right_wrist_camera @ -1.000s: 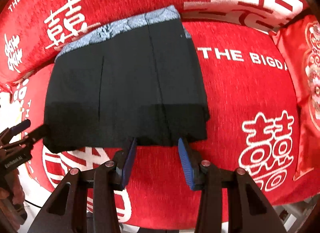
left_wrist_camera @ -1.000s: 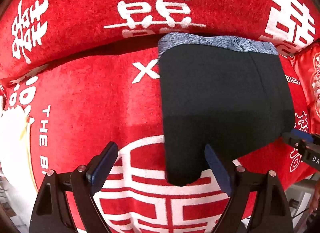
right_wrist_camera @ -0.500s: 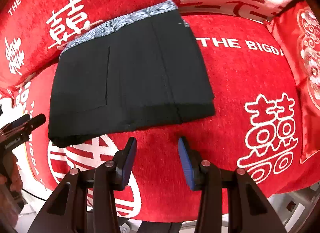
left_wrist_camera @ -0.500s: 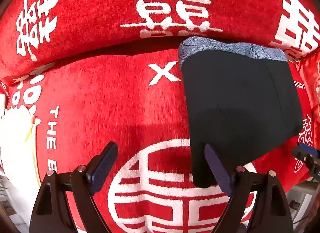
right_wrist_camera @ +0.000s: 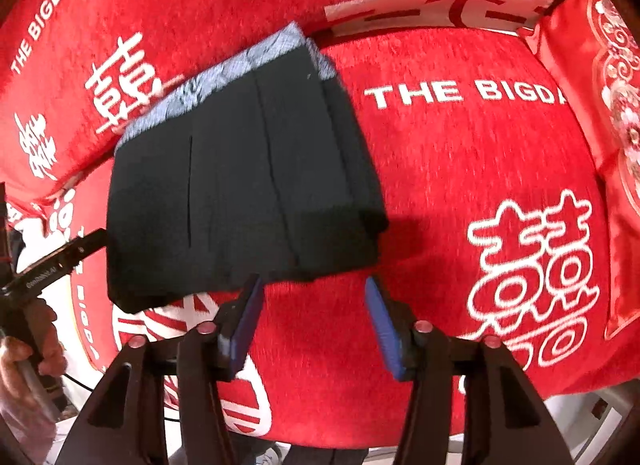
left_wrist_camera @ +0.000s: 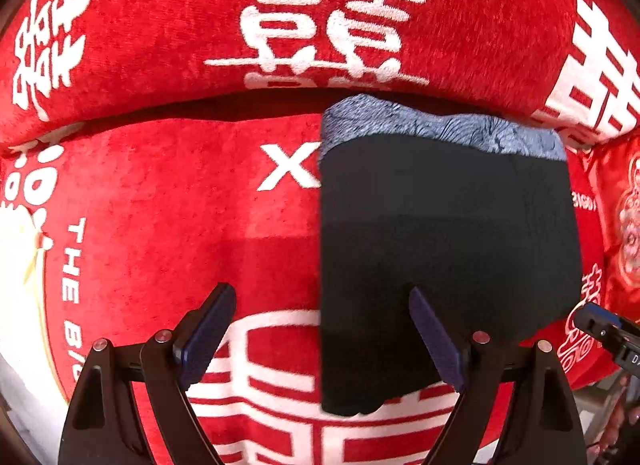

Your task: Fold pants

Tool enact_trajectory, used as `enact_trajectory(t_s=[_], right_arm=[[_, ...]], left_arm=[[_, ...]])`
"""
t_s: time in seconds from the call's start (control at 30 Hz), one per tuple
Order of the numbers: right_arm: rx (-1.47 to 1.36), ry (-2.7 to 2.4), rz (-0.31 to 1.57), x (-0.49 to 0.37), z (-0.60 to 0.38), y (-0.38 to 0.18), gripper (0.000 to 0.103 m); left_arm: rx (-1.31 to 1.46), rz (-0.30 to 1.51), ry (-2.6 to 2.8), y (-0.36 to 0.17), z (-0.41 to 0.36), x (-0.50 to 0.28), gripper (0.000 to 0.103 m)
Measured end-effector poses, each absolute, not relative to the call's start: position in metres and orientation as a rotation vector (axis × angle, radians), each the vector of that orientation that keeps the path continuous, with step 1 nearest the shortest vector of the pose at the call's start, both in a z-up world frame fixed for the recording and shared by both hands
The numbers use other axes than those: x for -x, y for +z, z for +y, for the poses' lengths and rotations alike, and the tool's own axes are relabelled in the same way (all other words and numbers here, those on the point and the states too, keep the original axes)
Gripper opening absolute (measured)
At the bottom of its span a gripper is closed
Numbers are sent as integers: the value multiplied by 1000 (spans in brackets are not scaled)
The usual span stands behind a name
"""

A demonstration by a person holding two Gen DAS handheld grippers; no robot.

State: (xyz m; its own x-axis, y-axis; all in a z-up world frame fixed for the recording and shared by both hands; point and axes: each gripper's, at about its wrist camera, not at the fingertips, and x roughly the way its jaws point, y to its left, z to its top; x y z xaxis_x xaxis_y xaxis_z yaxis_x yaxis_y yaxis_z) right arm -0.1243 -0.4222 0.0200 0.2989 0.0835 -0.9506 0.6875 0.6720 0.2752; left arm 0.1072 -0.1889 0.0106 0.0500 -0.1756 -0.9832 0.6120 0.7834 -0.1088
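The black pants (right_wrist_camera: 244,185) lie folded into a compact, thick rectangle on the red cover (right_wrist_camera: 460,169) of what looks like a sofa seat. Their blue-grey patterned waistband (left_wrist_camera: 440,129) is at the far edge, close to the back cushion (left_wrist_camera: 320,25). From the right tongs (right_wrist_camera: 314,325) the bundle is ahead and to the left, with its near edge just beyond the tips. From the left tongs (left_wrist_camera: 320,339) it is ahead and to the right, and its near left corner lies between the two fingers, in front of the right one.

What has changed: a second ago the near hem of the pants sat between the fingers of the right tongs. Now these fingers stand over bare red cloth, and their jaws have just been opening, with nothing between them. So the right tongs are released. The left tongs are also wide open and grasp nothing; they have drifted a little sideways and come back, so the bundle shows again between their fingers.

For the task, I judge that the last fold is already laid down and the grip was let go on purpose. The layers look stacked and even, with only small steps at the right edge. What may remain is a light pressing or straightening of this edge, or nothing more.

At the left side of the right view, a hand (right_wrist_camera: 28,357) of the person holds the other tool.
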Motion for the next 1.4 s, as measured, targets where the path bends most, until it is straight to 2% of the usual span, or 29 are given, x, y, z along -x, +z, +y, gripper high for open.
enact_trajectory(t_s=[0.37,0.5,0.67,0.7,0.9,1.4], right_arm=[[-907,-315,1187,114,-481,-4,69],[-968,-247,1170,111,-495,-18,77],[-1020,-167,1137,104,-511,-33,77],[-1035,-142,1135,102,-514,-37,77],[-1081,-20,1133,89,-524,-54,78],[-1164,129,1110,59,-531,-78,79]], left_arm=[[-268,1459,-674,-4,-202,-129,89],[-287,1470,-706,-11,-208,-131,89],[-252,1485,-733,-18,-210,-137,90],[-230,1493,-742,-20,-209,-139,103],[-151,1605,-786,-45,-208,-157,103],[-64,1708,-854,-77,-227,-158,103]])
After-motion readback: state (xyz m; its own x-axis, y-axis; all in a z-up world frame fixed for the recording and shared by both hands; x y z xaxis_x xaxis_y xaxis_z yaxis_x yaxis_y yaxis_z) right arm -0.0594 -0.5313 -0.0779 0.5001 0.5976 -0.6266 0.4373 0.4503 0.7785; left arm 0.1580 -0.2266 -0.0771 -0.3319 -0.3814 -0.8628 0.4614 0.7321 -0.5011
